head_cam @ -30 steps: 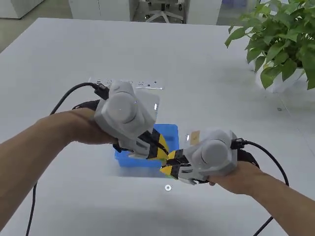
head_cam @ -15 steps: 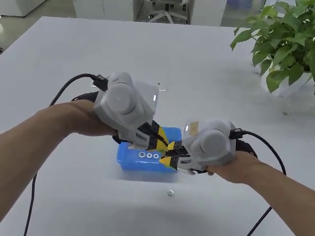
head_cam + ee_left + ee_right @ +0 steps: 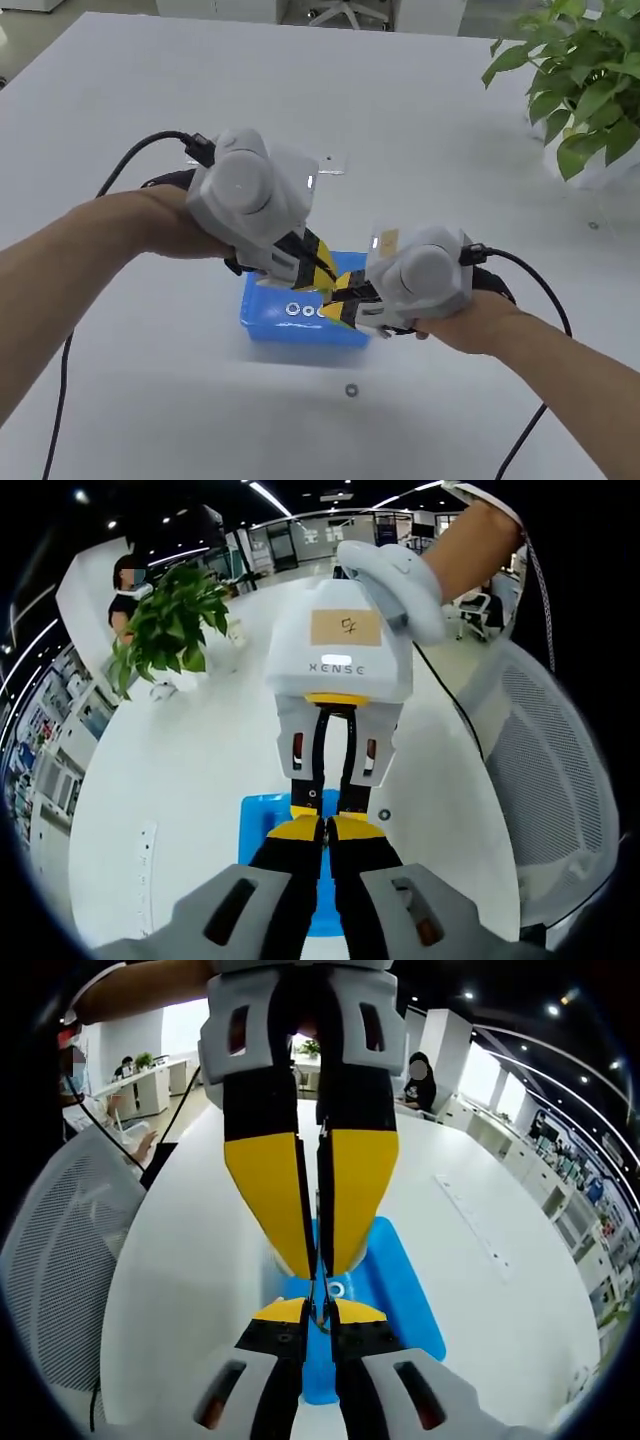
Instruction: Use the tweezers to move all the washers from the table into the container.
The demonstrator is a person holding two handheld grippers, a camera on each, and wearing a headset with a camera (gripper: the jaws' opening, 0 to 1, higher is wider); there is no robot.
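Note:
My left gripper (image 3: 322,277) and right gripper (image 3: 338,310) meet tip to tip above the blue container (image 3: 262,318). Thin metal tweezers (image 3: 318,1260) run between the left gripper's yellow jaws and down into my right gripper (image 3: 318,1312), which is shut on their end. In the left gripper view my left gripper (image 3: 327,830) is shut, facing the right one. Washers (image 3: 303,310) lie inside the container, and one washer (image 3: 335,1288) shows just past the tweezers. A single washer (image 3: 351,390) lies on the white table in front of the container.
A potted plant (image 3: 585,90) stands at the table's far right. Cables (image 3: 130,170) trail from both grippers across the table (image 3: 450,130). A small flat plate (image 3: 330,162) lies behind the container. An office chair (image 3: 560,780) stands beside the table.
Both grippers, still joined at the tips, have moved from the container's front edge to above its inside. The washers in the container have come into sight. The head camera has shifted.

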